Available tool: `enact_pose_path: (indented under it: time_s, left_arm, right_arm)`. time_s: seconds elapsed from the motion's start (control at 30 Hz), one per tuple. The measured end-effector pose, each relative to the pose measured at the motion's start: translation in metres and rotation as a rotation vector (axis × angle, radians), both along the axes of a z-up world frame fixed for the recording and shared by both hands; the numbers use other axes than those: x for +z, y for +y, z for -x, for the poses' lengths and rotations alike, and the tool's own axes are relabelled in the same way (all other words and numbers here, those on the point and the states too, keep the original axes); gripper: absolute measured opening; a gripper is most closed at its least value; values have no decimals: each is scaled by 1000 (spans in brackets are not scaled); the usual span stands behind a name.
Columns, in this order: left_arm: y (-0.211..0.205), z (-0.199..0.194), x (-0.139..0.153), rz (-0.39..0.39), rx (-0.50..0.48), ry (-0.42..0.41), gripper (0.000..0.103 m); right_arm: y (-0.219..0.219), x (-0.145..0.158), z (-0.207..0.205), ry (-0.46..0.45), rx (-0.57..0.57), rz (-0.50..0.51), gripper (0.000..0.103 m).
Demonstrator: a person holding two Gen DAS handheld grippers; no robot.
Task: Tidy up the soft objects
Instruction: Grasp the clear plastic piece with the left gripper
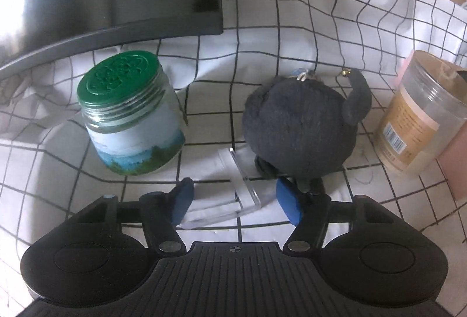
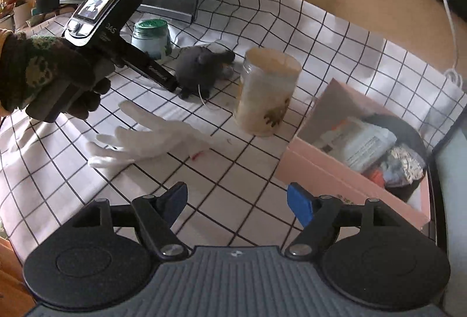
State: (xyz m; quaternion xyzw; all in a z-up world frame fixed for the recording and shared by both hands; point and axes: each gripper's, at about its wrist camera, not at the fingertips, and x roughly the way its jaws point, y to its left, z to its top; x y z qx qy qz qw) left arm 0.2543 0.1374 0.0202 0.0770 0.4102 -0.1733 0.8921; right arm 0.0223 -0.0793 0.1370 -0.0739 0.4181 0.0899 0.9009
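1. Left hand-held gripper (image 1: 238, 200) hangs open just before the dark plush toy (image 1: 300, 127), apparently lining up a grasp.
2. Right hand-held gripper (image 2: 240, 201) is open and empty above the tabletop (image 2: 233, 171), beside the pink box (image 2: 344, 179).
3. Farther off, the white glove (image 2: 146, 139) lies flat on the checked cloth.

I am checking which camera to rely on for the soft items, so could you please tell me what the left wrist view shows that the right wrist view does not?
Only the left wrist view shows the clear plastic stand lying between the open left gripper fingers.

Only the right wrist view shows the white glove flat on the cloth, the pink box of packets, the open right gripper, and the gloved hand holding the left gripper.

Both show the dark plush toy, the green-lidded jar, the clear canister and the checked tablecloth.
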Motion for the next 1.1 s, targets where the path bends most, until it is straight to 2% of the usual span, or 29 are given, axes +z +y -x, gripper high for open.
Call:
enact_pose_path:
  time_s: [0.47,0.5,0.57,0.6,0.87,1.1]
  left_arm:
    - [1,0,1,9,0,8,69]
    - [2,0,2,9,4,5,63]
    - [5,3,3,13,14,-5,43]
    - [7,5,4,21,16,-7,24]
    - [24,28,6,64,27,-6,21]
    - [42,66,10,139,60,8,16]
  right_arm:
    - [-1,-7,-4,-12,11,-2,78]
    - [0,-7,-4,-13,14,0,78]
    - [0,-6,-3,-17,19,-1,78]
    - [0,-6,-3,-18,21,-2,78]
    - [7,-1,-5,-36,57,0,80]
    - [20,7,-15,-46,106,-42,81]
